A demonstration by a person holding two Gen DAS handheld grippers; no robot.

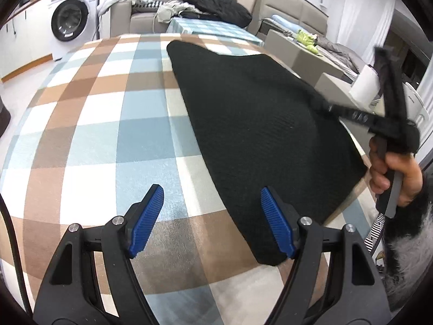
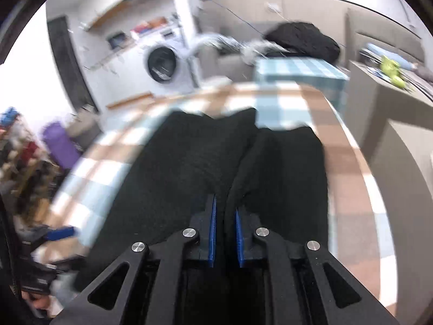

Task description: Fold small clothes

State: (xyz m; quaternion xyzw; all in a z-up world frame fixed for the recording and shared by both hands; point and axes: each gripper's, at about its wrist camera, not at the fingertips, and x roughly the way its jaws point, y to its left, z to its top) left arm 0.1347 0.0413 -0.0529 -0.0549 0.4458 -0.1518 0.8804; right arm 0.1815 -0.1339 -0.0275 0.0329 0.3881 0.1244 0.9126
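With the right gripper (image 2: 225, 230) pinching the black knitted garment's (image 1: 251, 124) edge, carry it evenly across the checked-cloth desk (image 1: 89, 124) while the left gripper (image 1: 212, 222), jaws wide and empty, hovers ready.

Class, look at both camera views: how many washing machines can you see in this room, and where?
1. The washing machine stands against the far wall, beyond the checked table, upper left in both views. Others may be hidden outside the frames.

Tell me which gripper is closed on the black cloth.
The right gripper: black cloth is pinched between its blue pads. The left gripper is open, holding nothing.
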